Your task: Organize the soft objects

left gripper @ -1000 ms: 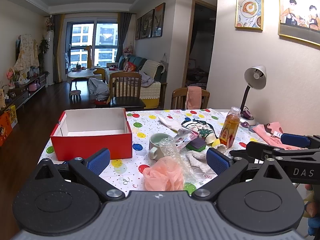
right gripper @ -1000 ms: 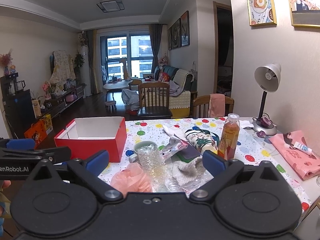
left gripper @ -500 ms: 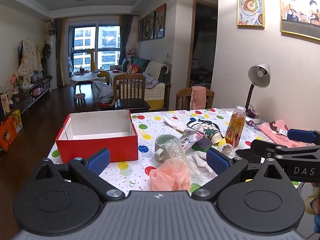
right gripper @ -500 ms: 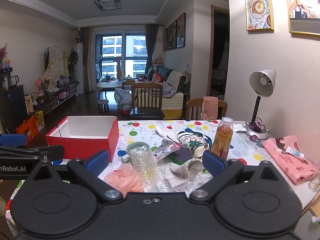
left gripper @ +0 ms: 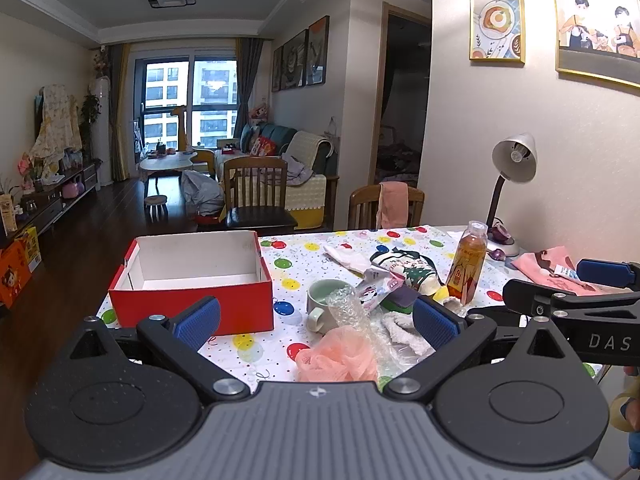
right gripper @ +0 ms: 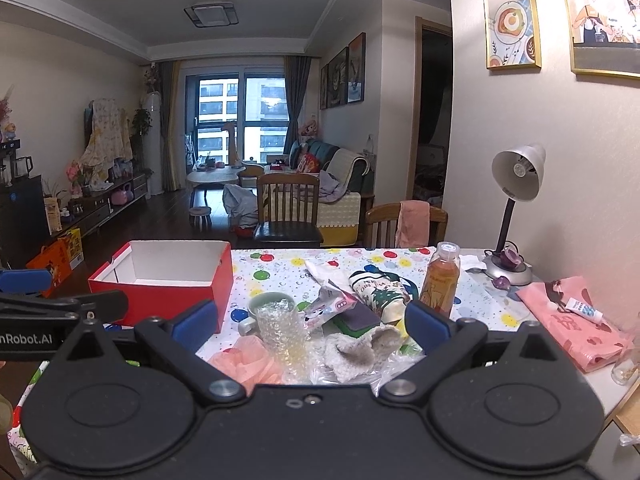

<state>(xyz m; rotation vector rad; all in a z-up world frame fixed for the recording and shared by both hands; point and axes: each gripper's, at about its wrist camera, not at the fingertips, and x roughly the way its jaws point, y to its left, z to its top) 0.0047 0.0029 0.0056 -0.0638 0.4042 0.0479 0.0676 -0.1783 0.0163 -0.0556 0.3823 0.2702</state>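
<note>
Left gripper (left gripper: 316, 318): I hold it spread wide, nothing between the pads.
Right gripper (right gripper: 311, 326): mine too, fingers apart, empty.
Pink mesh puff (left gripper: 338, 356): on the tablecloth at 6 o'clock, beside the bubble wrap (left gripper: 350, 310).
Red box (left gripper: 192, 278): at 10 o'clock.

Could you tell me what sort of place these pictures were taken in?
It looks like a home, probably an open living and dining room. A dining table with a balloon-print cloth stands among wooden chairs, a sofa sits by the window beyond, and framed family pictures hang on the wall.
</note>
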